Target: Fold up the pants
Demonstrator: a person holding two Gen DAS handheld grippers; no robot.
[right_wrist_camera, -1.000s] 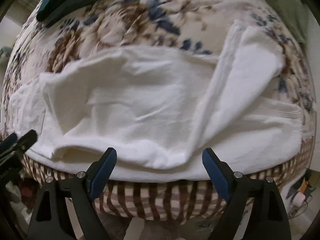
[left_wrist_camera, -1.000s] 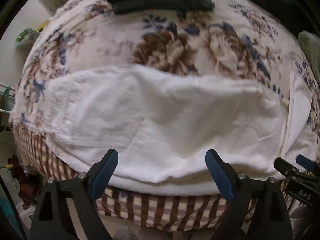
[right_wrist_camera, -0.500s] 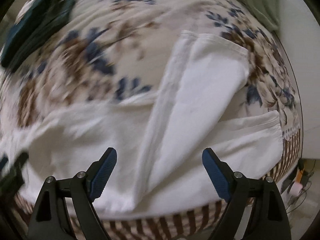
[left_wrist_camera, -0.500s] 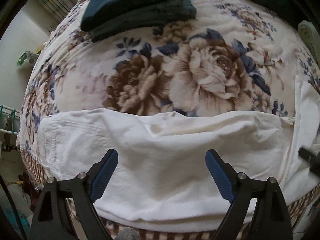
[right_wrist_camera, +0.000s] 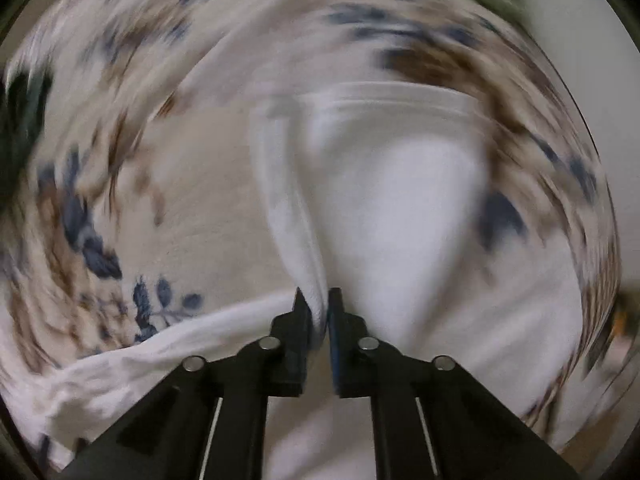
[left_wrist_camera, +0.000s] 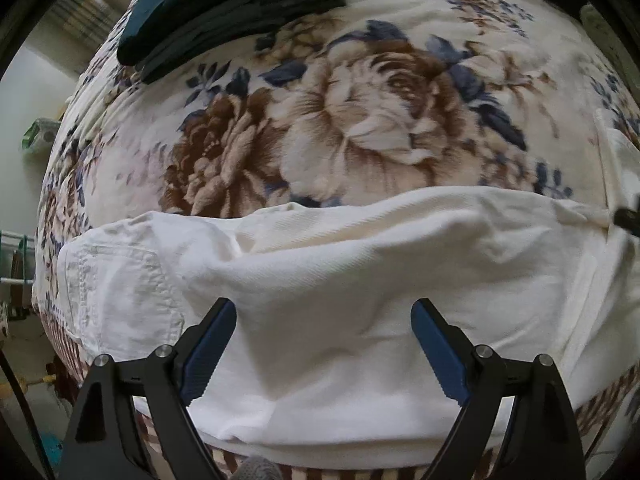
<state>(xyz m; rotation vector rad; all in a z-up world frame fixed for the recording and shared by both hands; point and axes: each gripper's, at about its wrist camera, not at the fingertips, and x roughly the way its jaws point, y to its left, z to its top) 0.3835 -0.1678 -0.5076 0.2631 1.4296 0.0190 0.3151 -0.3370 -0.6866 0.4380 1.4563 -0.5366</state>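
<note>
pants (left_wrist_camera: 360,280) long axis left-right (pocket end left) | left claw (left_wrist_camera: 324,344) agape, empty | right claw (right_wrist_camera: 318,312) pinching pants

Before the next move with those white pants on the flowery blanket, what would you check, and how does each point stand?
1. Right hand-held gripper has cloth: ok, shut on a fold of the white pants.
2. Left hand-held gripper free: ok, open above the pants, holding nothing.
3. Pants on the floral blanket: ok, though the near edge reaches the bed's edge.
4. Dark folded clothes out of the way: ok, at the far side.
5. How many layers the right grip holds: cannot tell, view blurred.
</note>
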